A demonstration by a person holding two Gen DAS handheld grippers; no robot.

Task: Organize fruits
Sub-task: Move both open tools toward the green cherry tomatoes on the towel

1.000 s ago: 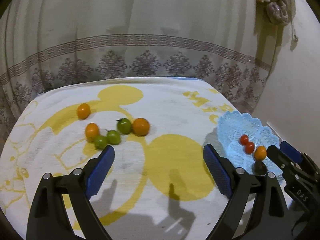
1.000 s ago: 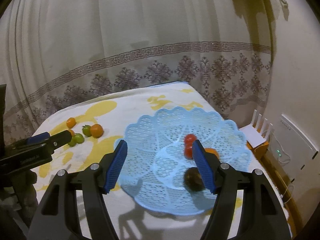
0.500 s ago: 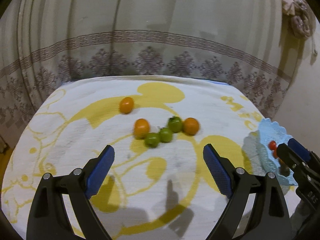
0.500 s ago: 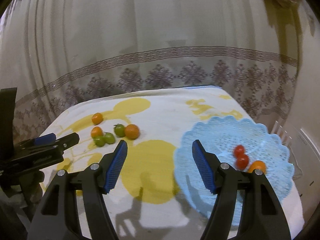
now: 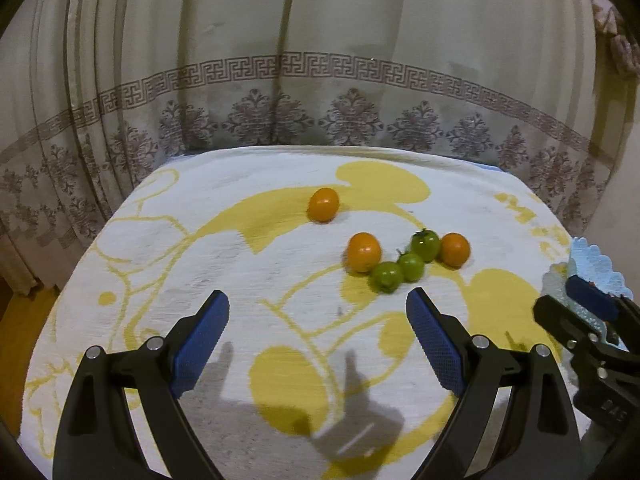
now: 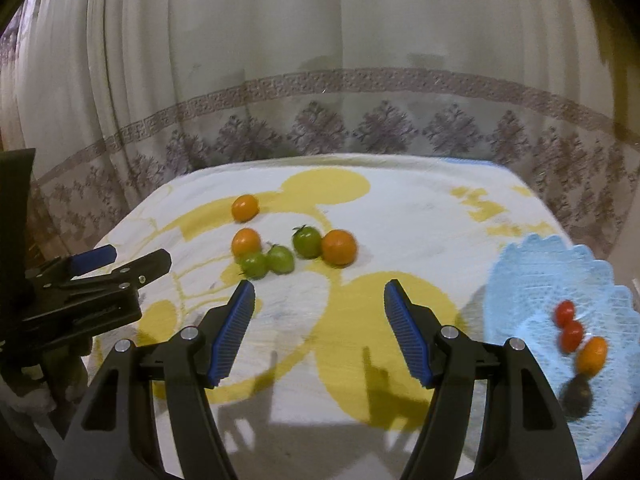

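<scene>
Six small fruits lie loose on the white and yellow cloth: a lone orange fruit [image 5: 323, 204] [image 6: 245, 207] at the back, and a cluster of an orange fruit [image 5: 363, 251] [image 6: 246, 242], three green fruits [image 5: 411, 266] [image 6: 280, 259] and another orange fruit [image 5: 454, 249] [image 6: 339, 247]. A blue lace basket [image 6: 532, 280] [image 5: 596, 268] at the right holds two red fruits [image 6: 565, 313], an orange fruit [image 6: 593, 354] and a dark fruit [image 6: 576, 394]. My left gripper [image 5: 318, 312] hangs open and empty short of the cluster. My right gripper [image 6: 319, 300] is open and empty, just short of the cluster.
A pale curtain [image 5: 320, 80] with a patterned border hangs right behind the table's far edge. The table [image 5: 240, 280] has rounded edges, with floor showing at the left. Each gripper shows at the side of the other's view.
Both grippers have swung left, away from the basket and toward the loose fruits. The basket has slid to the right edge of both views. Neither pair of jaws changed its opening.
</scene>
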